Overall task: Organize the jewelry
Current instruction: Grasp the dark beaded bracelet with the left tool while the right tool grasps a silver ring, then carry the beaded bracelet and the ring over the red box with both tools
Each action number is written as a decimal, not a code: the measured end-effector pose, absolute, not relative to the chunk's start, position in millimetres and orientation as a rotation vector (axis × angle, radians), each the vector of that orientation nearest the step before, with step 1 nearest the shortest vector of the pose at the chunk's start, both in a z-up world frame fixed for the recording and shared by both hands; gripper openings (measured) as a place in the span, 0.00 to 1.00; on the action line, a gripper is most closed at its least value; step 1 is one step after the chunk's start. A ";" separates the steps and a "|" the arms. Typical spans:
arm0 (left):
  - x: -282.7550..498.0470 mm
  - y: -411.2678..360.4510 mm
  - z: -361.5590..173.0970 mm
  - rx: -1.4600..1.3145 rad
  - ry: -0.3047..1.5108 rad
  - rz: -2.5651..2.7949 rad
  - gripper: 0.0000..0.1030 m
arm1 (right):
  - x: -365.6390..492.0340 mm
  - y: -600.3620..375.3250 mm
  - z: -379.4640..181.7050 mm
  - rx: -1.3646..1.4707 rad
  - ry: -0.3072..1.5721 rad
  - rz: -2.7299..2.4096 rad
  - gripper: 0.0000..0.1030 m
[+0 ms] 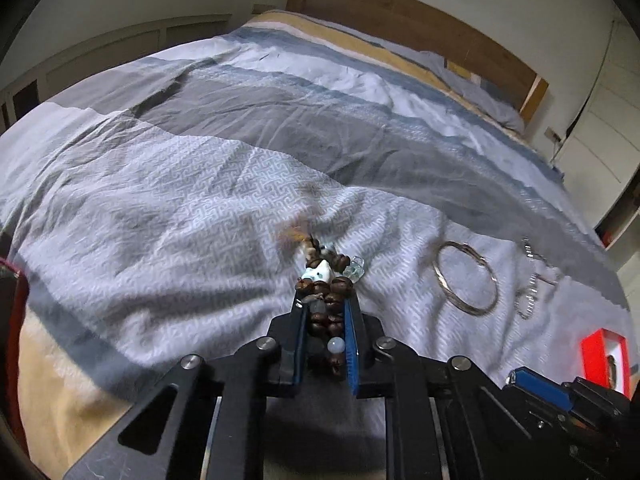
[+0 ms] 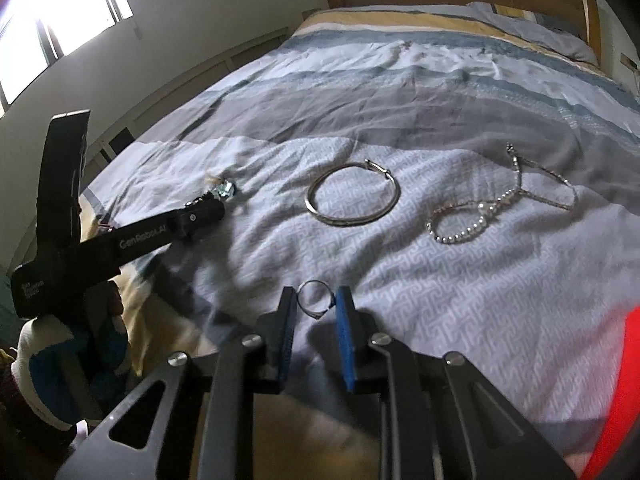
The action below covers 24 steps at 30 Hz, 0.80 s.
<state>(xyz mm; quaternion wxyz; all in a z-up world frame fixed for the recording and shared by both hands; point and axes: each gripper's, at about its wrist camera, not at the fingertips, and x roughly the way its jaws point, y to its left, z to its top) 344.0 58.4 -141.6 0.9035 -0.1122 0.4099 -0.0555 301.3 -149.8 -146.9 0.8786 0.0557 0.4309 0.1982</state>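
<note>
My left gripper (image 1: 325, 300) is shut on a bracelet of brown beads (image 1: 326, 286) with a white bead and a clear crystal at its far end. It hangs just over the patterned bedspread (image 1: 180, 208). In the right wrist view the same left gripper (image 2: 214, 204) shows at the left with the crystal at its tip. My right gripper (image 2: 316, 294) is shut on a small silver ring (image 2: 310, 285), held upright between the blue pads above the bed's near edge. A silver bangle (image 2: 344, 222) and a silver beaded bracelet with chain (image 2: 460, 235) lie on the bedspread beyond.
The bangle (image 1: 440, 280) and the chain bracelet (image 1: 527, 300) lie right of the left gripper. A red box (image 1: 600, 354) sits at the near right, a red blur (image 2: 616, 380) in the right wrist view. A hand in a white and blue sleeve (image 2: 48, 364) holds the left gripper. A wooden headboard (image 1: 400, 16) stands at the far end.
</note>
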 end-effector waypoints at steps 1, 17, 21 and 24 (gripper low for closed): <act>337.4 58.3 -137.5 -0.232 0.844 -0.121 0.16 | 298.1 -150.0 -144.0 0.117 0.895 0.415 0.18; 240.6 37.6 -60.0 -0.191 0.765 -0.190 0.15 | 195.9 -173.7 -60.2 0.130 0.781 0.389 0.18; 213.8 13.0 -39.4 -0.167 0.742 -0.242 0.15 | 162.5 -194.2 -43.5 0.133 0.753 0.350 0.18; 196.8 -12.7 -27.3 -0.151 0.730 -0.295 0.15 | 138.5 -218.8 -36.5 0.145 0.736 0.305 0.18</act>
